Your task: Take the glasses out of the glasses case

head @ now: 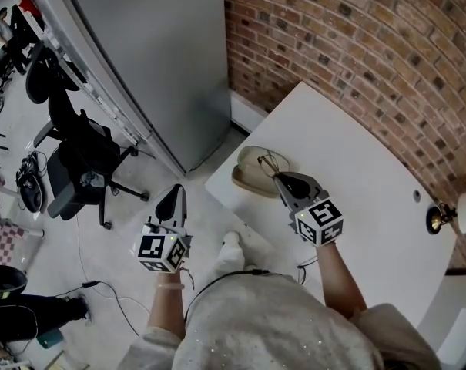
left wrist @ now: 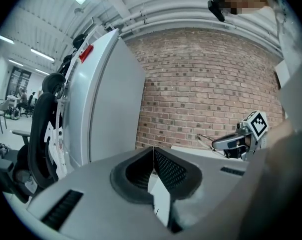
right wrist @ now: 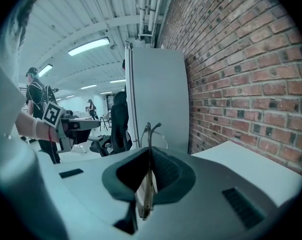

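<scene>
The right gripper [right wrist: 150, 156] pinches the glasses [right wrist: 151, 133] by one arm, holding them just over the open glasses case [head: 246, 177] below its tips, while the left gripper [left wrist: 153, 154], well apart from it, is pressed together on nothing.

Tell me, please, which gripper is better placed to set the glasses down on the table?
Right. The right gripper is shut on the glasses, just above the case on the table. The left gripper is shut, empty, and out past the table's edge over the floor.
</scene>
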Tool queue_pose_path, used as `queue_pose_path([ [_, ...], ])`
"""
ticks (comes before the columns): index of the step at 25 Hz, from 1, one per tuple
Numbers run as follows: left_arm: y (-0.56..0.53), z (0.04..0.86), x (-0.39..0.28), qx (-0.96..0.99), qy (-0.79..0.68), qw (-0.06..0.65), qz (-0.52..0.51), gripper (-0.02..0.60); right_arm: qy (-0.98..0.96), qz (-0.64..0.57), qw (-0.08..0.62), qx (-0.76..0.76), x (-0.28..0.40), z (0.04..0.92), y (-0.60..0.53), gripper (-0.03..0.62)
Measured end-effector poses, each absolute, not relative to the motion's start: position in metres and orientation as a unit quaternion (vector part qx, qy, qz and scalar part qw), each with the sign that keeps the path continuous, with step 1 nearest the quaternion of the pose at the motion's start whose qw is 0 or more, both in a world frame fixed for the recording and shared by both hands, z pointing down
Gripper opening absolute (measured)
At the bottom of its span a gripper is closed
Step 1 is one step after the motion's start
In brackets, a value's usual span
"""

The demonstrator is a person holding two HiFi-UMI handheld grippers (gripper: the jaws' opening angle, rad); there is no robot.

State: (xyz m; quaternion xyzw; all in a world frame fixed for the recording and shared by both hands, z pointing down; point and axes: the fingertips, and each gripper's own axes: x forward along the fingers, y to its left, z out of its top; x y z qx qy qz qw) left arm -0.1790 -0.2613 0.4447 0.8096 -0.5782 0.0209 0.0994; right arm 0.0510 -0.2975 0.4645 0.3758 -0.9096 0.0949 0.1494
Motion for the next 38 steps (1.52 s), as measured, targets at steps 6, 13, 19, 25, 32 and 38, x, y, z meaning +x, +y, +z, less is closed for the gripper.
queue_pose_path([
  [6, -0.252, 0.436, -0.181, 0.807, -0.584, 0.088, 0.013, 0.006, -0.909, 0.098, 0.124, 0.385, 0.054, 0.455, -0.291, 0.02],
  [13, -0.24, 0.429, -0.185, 0.804, -0.59, 0.077, 0.008, 0.006, -0.907, 0.101, 0.094, 0.398, 0.059, 0.444, -0.285, 0.02],
  [19, -0.23, 0.423, -0.191, 0.799, -0.597, 0.07, 0.003, 0.006, -0.907, 0.097, 0.08, 0.403, 0.06, 0.438, -0.277, 0.02],
  [25, -0.219, 0.421, -0.194, 0.795, -0.603, 0.066, 0.0, 0.006, -0.907, 0.098, 0.062, 0.405, 0.061, 0.432, -0.269, 0.02],
  [32, -0.207, 0.415, -0.194, 0.795, -0.604, 0.062, -0.007, 0.006, -0.904, 0.101, 0.048, 0.412, 0.068, 0.428, -0.258, 0.02],
  [38, -0.196, 0.414, -0.191, 0.793, -0.606, 0.06, -0.009, 0.006, -0.901, 0.101, 0.037, 0.42, 0.077, 0.423, -0.251, 0.02],
])
